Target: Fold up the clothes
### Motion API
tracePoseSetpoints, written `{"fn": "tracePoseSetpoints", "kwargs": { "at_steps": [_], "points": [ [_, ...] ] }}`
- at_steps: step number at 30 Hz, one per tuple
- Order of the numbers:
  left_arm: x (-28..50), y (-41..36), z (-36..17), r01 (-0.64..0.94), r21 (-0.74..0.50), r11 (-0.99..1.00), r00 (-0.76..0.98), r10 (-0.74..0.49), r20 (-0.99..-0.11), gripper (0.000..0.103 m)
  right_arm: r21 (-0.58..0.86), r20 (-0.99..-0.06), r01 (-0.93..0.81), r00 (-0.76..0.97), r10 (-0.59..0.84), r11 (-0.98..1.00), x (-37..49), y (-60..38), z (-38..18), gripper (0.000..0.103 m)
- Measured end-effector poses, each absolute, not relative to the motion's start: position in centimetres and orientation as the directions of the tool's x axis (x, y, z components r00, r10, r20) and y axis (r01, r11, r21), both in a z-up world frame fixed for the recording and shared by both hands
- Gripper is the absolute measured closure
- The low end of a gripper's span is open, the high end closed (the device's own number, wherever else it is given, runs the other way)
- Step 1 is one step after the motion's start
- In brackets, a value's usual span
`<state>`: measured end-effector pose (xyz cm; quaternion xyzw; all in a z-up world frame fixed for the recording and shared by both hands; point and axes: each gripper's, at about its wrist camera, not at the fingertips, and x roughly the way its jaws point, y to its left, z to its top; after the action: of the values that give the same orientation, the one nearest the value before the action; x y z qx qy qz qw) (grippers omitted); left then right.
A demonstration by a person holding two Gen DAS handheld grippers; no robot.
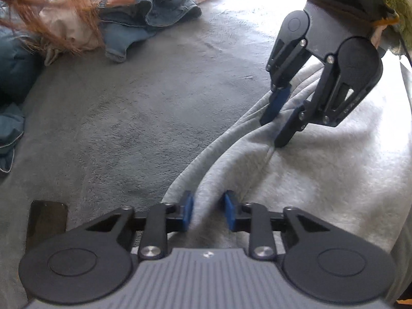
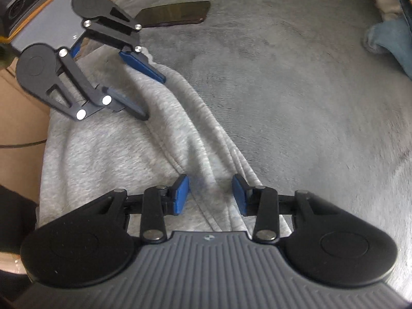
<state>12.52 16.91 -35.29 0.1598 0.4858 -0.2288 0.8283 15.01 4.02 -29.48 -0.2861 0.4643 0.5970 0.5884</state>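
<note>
A light grey fleece garment point(image 1: 322, 170) lies on a grey plush blanket point(image 1: 123, 108), with its long folded edge running diagonally. At the bottom of the left wrist view, my left gripper point(image 1: 209, 212) has its blue pads pressed on a raised fold at that edge. Farther along the same edge is my right gripper point(image 1: 275, 131), tips down on the cloth. In the right wrist view, the right gripper point(image 2: 211, 195) straddles bunched folds of the garment point(image 2: 108, 154), with its pads a little off the cloth. The left gripper point(image 2: 150, 96) shows at upper left.
A dark phone point(image 2: 175, 13) lies flat on the blanket point(image 2: 296, 103) beyond the garment and also shows by the left gripper point(image 1: 46, 219). Denim clothes point(image 1: 144, 13) are piled at the far side. Reddish hair point(image 1: 51, 13) hangs in at top left. A cardboard box point(image 2: 20, 118) stands beside the bed.
</note>
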Motion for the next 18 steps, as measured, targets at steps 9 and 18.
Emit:
{"fn": "tracePoseSetpoints", "kwargs": {
  "at_steps": [9,18],
  "points": [
    [12.7,17.5,-34.2,0.497,0.08,0.864,0.509,-0.216,-0.833,0.096,0.101,-0.894,-0.989,-0.041,0.446,0.112,13.2,4.0,-26.9,0.096],
    [13.5,17.2,-37.0,0.456,0.11,0.883,0.475,-0.137,-0.87,0.091,0.062,-0.901,-0.988,0.005,0.433,0.141,13.8,4.3,-28.2,0.096]
  ]
}}
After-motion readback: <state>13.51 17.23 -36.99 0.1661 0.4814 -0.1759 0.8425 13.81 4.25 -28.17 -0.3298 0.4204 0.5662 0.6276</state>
